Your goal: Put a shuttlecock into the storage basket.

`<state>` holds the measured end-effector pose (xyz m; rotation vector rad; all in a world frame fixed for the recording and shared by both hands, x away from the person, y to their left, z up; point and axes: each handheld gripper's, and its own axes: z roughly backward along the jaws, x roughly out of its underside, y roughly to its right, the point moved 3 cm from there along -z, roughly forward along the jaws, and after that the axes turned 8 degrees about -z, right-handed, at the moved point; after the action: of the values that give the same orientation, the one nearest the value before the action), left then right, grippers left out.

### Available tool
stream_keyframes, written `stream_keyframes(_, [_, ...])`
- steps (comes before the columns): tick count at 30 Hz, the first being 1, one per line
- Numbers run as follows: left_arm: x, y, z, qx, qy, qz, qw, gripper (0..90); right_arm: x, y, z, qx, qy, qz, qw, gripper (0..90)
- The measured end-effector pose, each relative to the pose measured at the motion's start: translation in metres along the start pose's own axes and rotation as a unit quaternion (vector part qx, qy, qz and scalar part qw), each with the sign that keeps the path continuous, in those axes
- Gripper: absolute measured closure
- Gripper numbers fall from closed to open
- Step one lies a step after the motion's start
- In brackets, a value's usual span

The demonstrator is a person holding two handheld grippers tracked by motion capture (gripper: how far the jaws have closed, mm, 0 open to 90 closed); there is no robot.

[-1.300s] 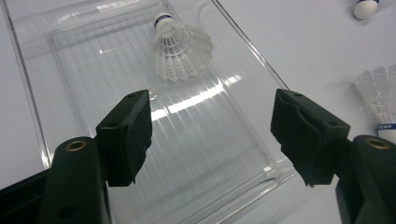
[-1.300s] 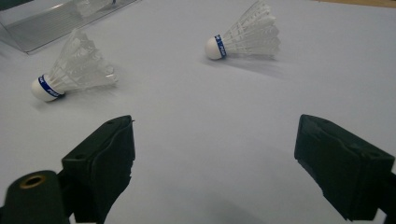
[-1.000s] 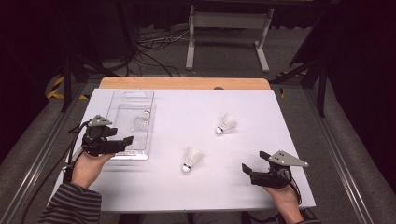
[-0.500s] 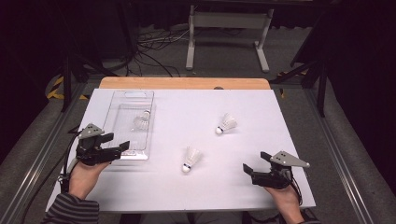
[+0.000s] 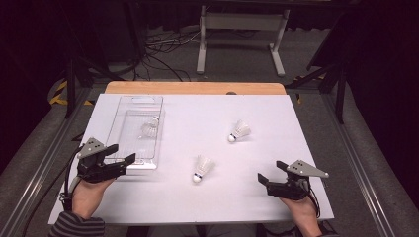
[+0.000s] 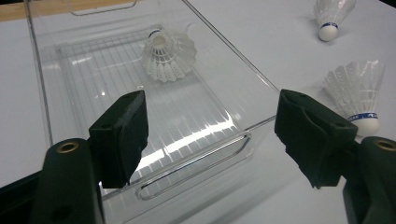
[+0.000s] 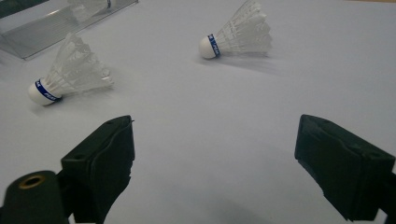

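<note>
Both grippers sit near the table's front edge, jaws spread wide and holding nothing: left gripper (image 5: 121, 154) at the near end of the clear tray (image 5: 114, 129), right gripper (image 5: 271, 174) by the front right corner. One shuttlecock (image 5: 202, 168) lies mid-table, another (image 5: 240, 132) farther back, a third (image 5: 149, 127) inside the tray.

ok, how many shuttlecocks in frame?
3. One shuttlecock lies inside the clear tray; a second is on the table mid-front; a third lies farther back, right of centre. None look hidden.
</note>
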<state>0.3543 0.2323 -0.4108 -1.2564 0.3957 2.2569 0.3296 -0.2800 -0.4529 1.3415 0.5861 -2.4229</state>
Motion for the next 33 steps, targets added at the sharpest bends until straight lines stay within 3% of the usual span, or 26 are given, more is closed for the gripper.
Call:
stream_keyframes(6, [0.007,0.005,0.002,0.001,0.011,-0.006,0.9999,26.9,0.000,0.000,0.001,-0.001,0.000,-0.001,1.0000,12.7])
stream_keyframes(16, [0.020,0.012,0.009,0.008,0.028,0.002,0.9996,26.0,0.000,0.000,0.000,-0.001,-0.001,0.000,1.0000,12.7])
stream_keyframes(33, [0.015,0.039,0.002,0.045,0.016,-0.024,0.9986,26.5,0.000,0.000,0.001,0.000,0.001,0.001,1.0000,12.7])
